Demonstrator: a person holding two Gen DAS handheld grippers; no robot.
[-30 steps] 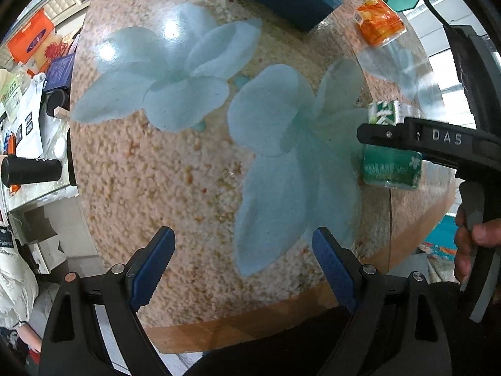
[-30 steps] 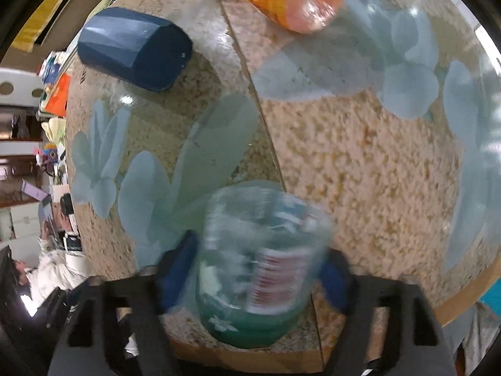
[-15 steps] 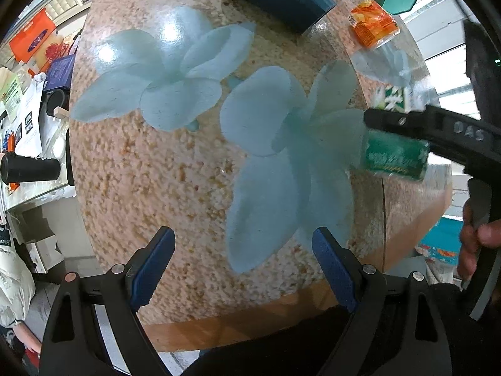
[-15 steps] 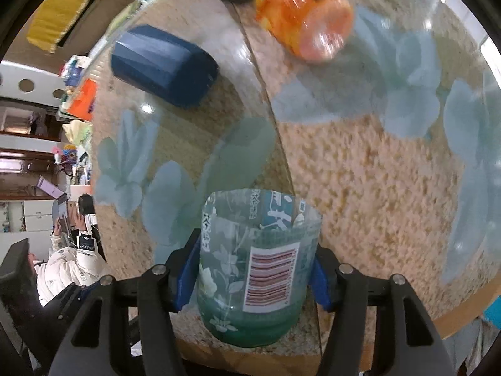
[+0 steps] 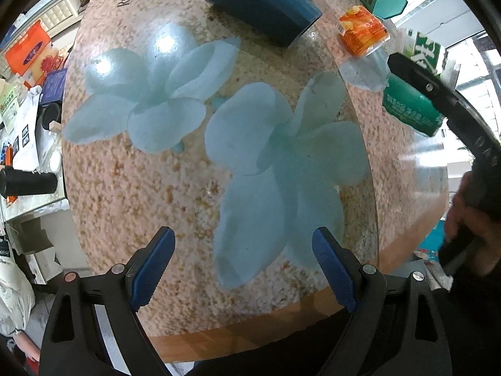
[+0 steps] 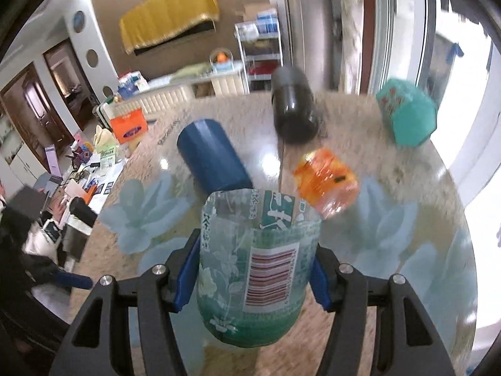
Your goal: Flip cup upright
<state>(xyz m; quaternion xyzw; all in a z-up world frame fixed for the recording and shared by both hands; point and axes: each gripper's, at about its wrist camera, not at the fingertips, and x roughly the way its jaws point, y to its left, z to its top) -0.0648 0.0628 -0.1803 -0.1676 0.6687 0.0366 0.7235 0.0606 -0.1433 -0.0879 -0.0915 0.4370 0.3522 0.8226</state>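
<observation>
My right gripper [image 6: 255, 279] is shut on a clear green cup cut from a printed bottle [image 6: 255, 269], with a barcode facing me. It holds the cup off the table, open rim pointing away. In the left wrist view the same cup [image 5: 410, 106] hangs tilted at the right, clamped by the right gripper [image 5: 422, 81]. My left gripper [image 5: 244, 263] is open and empty over the near edge of the round flower-patterned table [image 5: 156, 188].
A dark blue cup [image 5: 263, 3] lies on its side at the far side. Near it lie a black cup [image 6: 292, 106], an orange cup [image 6: 325, 185] and a teal cup [image 6: 407, 112]. A cluttered desk [image 5: 28, 100] stands left of the table.
The right gripper has lifted the green cup off the table and tipped it back, so its view now shows the room. The left gripper stays almost still.
</observation>
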